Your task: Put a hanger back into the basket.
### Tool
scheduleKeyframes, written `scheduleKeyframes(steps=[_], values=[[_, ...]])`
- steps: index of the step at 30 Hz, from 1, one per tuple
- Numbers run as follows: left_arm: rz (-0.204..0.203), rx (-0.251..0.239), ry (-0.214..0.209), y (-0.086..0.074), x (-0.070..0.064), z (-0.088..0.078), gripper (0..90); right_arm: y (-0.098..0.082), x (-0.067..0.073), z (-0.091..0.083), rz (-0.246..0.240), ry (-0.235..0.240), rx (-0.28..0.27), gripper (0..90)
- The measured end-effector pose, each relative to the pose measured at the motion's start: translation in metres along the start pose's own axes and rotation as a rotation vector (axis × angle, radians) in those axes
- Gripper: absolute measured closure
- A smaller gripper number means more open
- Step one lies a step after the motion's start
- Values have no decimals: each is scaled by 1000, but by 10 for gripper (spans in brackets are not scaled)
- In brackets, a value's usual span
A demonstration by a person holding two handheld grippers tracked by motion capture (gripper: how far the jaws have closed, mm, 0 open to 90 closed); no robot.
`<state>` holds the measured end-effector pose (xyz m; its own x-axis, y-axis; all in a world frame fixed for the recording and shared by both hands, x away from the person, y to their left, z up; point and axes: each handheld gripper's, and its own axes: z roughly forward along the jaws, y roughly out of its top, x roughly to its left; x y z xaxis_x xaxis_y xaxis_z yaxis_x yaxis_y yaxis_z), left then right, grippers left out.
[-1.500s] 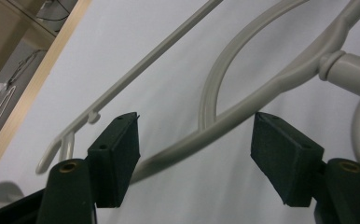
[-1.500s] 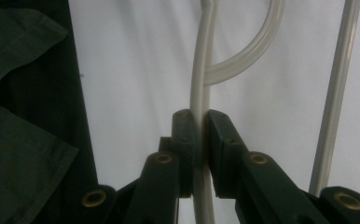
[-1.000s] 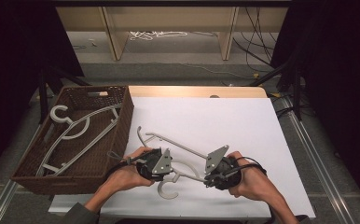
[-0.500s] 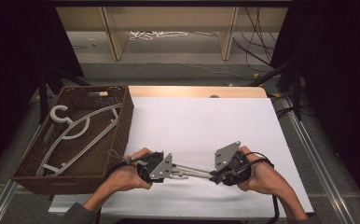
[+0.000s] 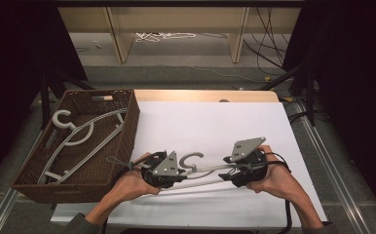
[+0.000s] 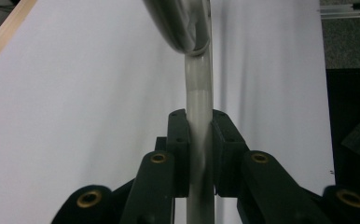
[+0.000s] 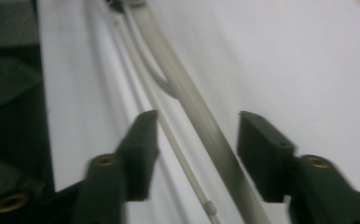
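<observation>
A grey plastic hanger (image 5: 194, 158) is held just above the white sheet (image 5: 215, 122) between my two grippers, its hook pointing away from me. My left gripper (image 5: 182, 172) has just been closing and is shut on the hanger's bar (image 6: 198, 93); both pads press on it in the left gripper view, around my left gripper (image 6: 200, 140). My right gripper (image 5: 229, 170) has just been opening. In the right gripper view its jaws stand apart, my right gripper (image 7: 197, 123) straddling the hanger's arm (image 7: 215, 140) without touching it.
A brown wicker basket (image 5: 129, 124) stands at the left edge of the sheet with other grey hangers (image 5: 79, 136) lying in it. The wooden table edge (image 5: 205, 95) runs behind the sheet. Dark frames and cables stand at both sides.
The hanger has swung round, its hook now pointing away instead of toward me. My right gripper let go of it and moved right; my left gripper closed on its bar.
</observation>
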<state>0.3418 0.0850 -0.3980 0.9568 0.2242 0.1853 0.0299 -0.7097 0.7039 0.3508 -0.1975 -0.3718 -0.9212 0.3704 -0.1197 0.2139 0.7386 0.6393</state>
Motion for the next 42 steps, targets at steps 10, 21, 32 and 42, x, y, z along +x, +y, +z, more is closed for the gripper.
scheduleKeyframes(steps=[10, 21, 32, 42], values=[[-161, -18, 70, -9, 17, -15, 797, 2, -8, -5, 191, -159, -162, 226], [-342, -140, 123, -17, 32, -43, 796, -8, 1, -6, 270, -278, -306, 192], [-416, -223, 121, 3, 45, -76, 796, -30, 10, 0, 299, -308, -363, 174], [-461, -277, 88, 11, 52, -103, 796, -36, 15, 7, 302, -296, -366, 170]])
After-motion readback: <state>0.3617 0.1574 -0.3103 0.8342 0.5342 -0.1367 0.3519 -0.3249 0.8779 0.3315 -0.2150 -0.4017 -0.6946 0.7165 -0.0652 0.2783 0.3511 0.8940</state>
